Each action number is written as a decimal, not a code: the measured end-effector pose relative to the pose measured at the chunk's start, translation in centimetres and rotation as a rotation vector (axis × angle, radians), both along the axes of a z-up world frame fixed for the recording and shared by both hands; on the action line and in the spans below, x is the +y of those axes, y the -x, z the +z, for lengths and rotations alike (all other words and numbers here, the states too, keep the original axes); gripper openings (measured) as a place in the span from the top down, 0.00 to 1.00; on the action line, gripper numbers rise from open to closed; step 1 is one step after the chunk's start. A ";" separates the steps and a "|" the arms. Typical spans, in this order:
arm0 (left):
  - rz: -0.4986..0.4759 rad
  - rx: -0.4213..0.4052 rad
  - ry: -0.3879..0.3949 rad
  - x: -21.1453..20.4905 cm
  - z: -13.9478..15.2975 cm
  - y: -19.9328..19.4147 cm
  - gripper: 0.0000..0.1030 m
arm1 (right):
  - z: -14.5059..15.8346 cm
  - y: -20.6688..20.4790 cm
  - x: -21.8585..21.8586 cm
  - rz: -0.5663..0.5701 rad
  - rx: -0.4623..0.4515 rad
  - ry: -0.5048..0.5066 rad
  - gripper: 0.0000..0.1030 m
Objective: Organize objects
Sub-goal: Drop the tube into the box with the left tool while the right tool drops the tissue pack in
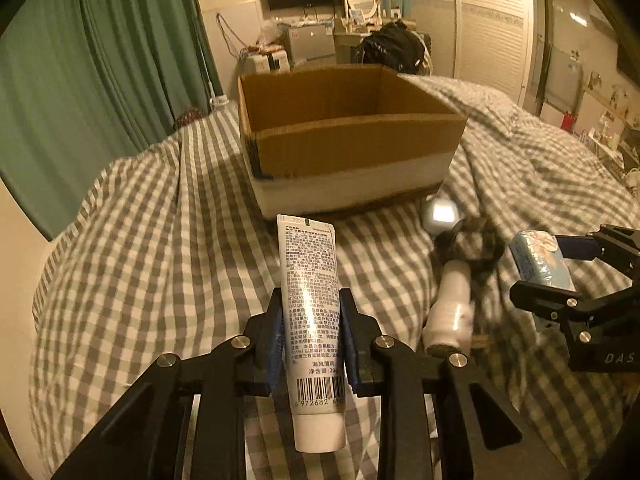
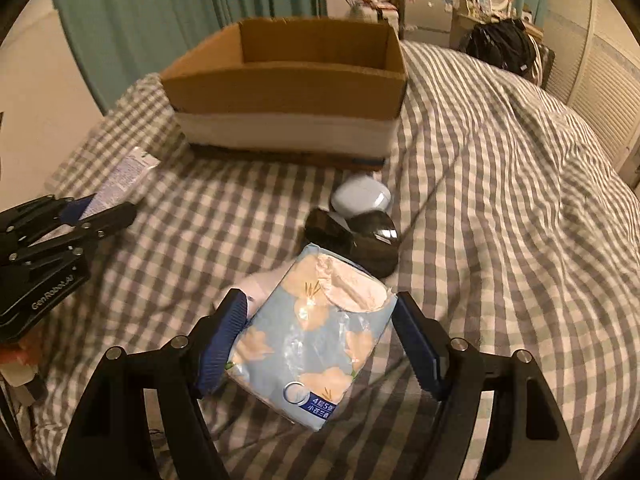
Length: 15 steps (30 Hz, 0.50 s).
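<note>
While L hand-held gripper (image 1: 311,344) clamps 1 tube (image 1: 314,332), R hand-held gripper (image 2: 320,340) brackets 1 tissue pack (image 2: 308,336), grip unclear.

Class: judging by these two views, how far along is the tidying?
Done: nothing visibly sits in the cardboard box. In hand: left tongs grip the toothpaste tube; right tongs hold the tissue pack. Left: white case, dark mouse, white bottle.

Box (image 2: 280,92) at the back of the bed (image 2: 500,200), earbud case (image 2: 360,199) before it (touching the mouse (image 2: 376,246)), tissue pack (image 2: 316,340) nearest.
</note>
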<state>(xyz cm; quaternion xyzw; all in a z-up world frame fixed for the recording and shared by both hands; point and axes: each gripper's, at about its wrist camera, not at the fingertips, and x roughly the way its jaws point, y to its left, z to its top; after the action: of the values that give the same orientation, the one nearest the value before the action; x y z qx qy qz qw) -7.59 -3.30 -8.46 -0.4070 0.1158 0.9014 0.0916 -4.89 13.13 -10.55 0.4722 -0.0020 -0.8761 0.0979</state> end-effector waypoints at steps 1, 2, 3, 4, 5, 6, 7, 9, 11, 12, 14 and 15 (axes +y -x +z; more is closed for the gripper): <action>-0.001 0.010 -0.005 0.1 0.5 0.0 0.76 | 0.4 -0.1 0.0 0.005 0.012 0.009 0.28; -0.002 0.020 -0.009 0.2 1.1 0.0 0.76 | 1.0 -0.2 0.1 0.012 0.027 0.019 0.28; -0.004 0.031 -0.014 0.3 1.7 0.2 0.76 | 1.7 -0.2 0.1 0.019 0.044 0.024 0.28; -0.006 0.036 -0.028 0.3 2.3 0.4 0.76 | 2.6 -0.2 0.1 0.025 0.064 0.027 0.28; -0.009 0.037 -0.045 0.2 2.8 0.6 0.76 | 3.3 -0.2 0.1 0.031 0.082 0.029 0.28; -0.009 0.040 -0.065 0.1 3.5 1.0 0.76 | 3.8 -0.1 0.1 0.035 0.094 0.030 0.28; -0.007 0.045 -0.074 0.1 4.0 1.4 0.76 | 4.6 0.0 0.2 0.041 0.112 0.029 0.28; -0.003 0.073 -0.076 0.1 5.2 2.1 0.76 | 6.6 0.7 0.3 0.051 0.156 0.021 0.28; -0.005 0.095 -0.089 0.2 6.7 3.1 0.76 | 8.1 1.3 0.5 0.057 0.187 0.020 0.28; -0.006 0.105 -0.101 0.2 7.4 3.7 0.76 | 9.3 1.8 0.5 0.060 0.211 0.023 0.28; -0.009 0.129 -0.111 0.3 8.7 4.9 0.76 | 12.0 3.1 0.3 0.068 0.280 -0.003 0.28; -0.010 0.143 -0.113 0.4 9.3 5.5 0.76 | 12.0 3.1 0.3 0.068 0.280 -0.003 0.28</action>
<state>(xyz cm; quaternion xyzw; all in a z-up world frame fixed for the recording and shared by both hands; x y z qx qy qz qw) -13.08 -2.93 0.79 -0.3354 0.0729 0.9328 0.1103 -7.98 13.39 1.46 0.3454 0.0289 -0.9295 0.1260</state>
